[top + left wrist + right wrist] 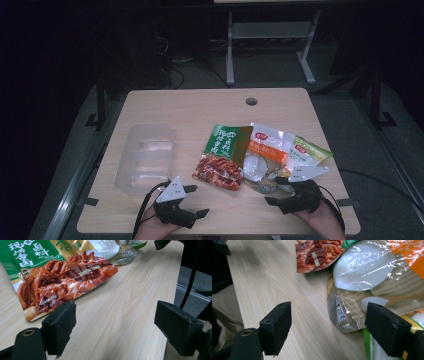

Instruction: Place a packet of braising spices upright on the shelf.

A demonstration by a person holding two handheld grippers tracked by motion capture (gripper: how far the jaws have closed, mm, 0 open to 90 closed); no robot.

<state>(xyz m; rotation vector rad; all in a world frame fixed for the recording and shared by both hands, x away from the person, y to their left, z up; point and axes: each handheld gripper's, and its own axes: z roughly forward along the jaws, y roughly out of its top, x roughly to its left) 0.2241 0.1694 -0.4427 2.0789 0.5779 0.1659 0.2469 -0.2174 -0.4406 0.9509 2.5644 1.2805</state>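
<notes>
Light wooden table (pixel 165 102) (round hole (pixel 251 101) near far edge), grey floor (pixel 280 70), white desk frame (pixel 270 35) behind, dim room.

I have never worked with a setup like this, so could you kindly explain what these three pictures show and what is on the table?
There is no robot here: a person holds a hand-operated claw in each hand. The high view looks down on the wooden table from above the person's side, with the left claw and right claw near the bottom. The other two pictures come from small cameras riding on each claw, looking out between its two black jaws.

On the table lie a clear plastic container at the left, a green-and-red food packet in the middle, and beside it an orange-and-white packet and a pale green packet, partly overlapping.

Both claws are open and hold nothing. The left claw faces the red packet; the right claw faces the orange-and-white one.
</notes>
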